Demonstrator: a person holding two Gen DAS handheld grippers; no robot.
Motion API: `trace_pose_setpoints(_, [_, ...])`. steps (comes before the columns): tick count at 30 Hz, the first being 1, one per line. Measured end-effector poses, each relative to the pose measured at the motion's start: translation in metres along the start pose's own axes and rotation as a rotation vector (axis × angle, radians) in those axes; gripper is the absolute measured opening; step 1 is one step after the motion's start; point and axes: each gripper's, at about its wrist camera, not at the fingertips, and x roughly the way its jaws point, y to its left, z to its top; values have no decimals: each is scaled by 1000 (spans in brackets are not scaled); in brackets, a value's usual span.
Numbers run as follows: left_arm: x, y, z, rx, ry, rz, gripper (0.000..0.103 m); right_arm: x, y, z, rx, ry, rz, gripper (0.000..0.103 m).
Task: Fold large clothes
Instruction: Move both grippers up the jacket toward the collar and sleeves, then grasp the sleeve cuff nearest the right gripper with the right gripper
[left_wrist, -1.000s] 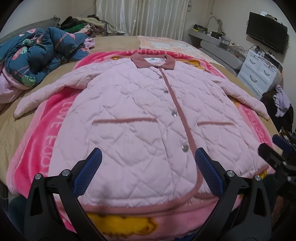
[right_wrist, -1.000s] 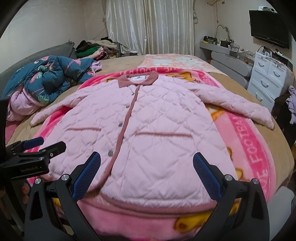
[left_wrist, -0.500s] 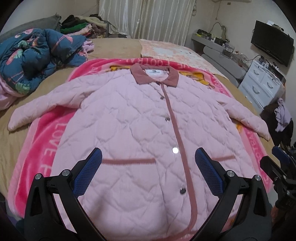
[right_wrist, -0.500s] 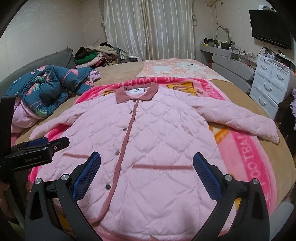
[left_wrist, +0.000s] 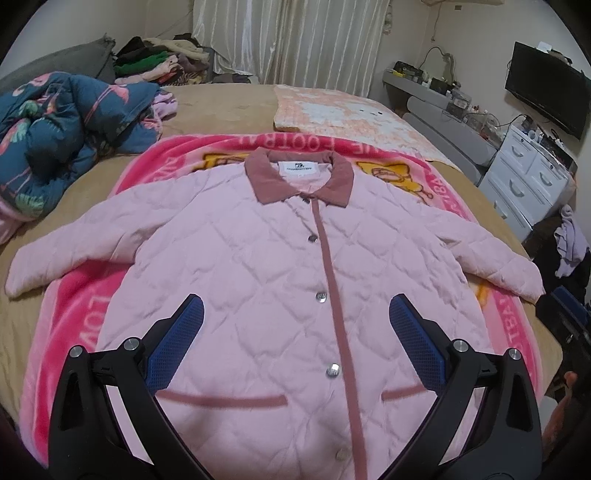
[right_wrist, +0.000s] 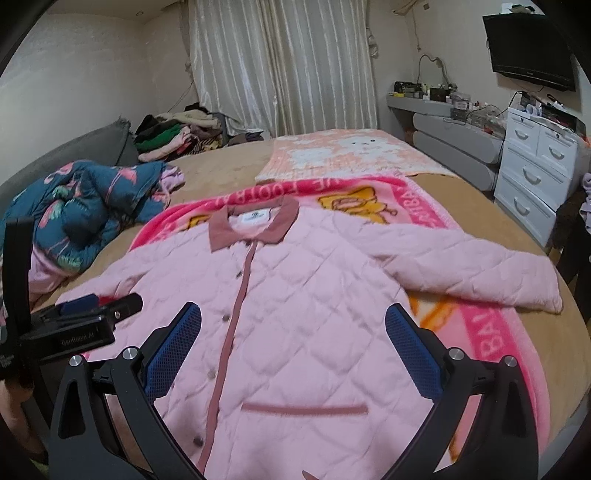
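Pink quilted jacket (left_wrist: 280, 295) flat, sleeves spread

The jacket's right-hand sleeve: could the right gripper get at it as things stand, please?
Probably yes: the sleeve lies flat and uncovered on the blanket, and the right gripper is open with nothing between them.

The room is a bedroom with pale walls (right_wrist: 74, 81). Long shiny curtains (right_wrist: 280, 66) hang at the far side. A big bed (left_wrist: 221, 107) with a tan cover fills the middle. A black TV (right_wrist: 528, 55) hangs high on the right wall. Under it stands a white chest of drawers (right_wrist: 535, 173). Beside that, a grey shelf (right_wrist: 443, 110) holds many small things.
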Motion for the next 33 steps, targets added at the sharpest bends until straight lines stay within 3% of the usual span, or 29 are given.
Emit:
trace_pose_setpoints(7, [27, -19, 25, 9, 19, -7, 94, 21, -29, 35, 53, -15, -6, 99])
trace_pose_setpoints(14, [56, -50, 52, 47, 17, 7, 94, 51, -76, 61, 102, -18, -88, 99])
trace_pose_setpoints(21, [96, -86, 64, 99, 34, 22, 94, 75, -143, 59, 207, -18, -207, 99])
trace_pose_setpoints(33, [148, -143, 57, 157, 78, 33, 94, 105, -236, 33, 354, 43, -382, 99])
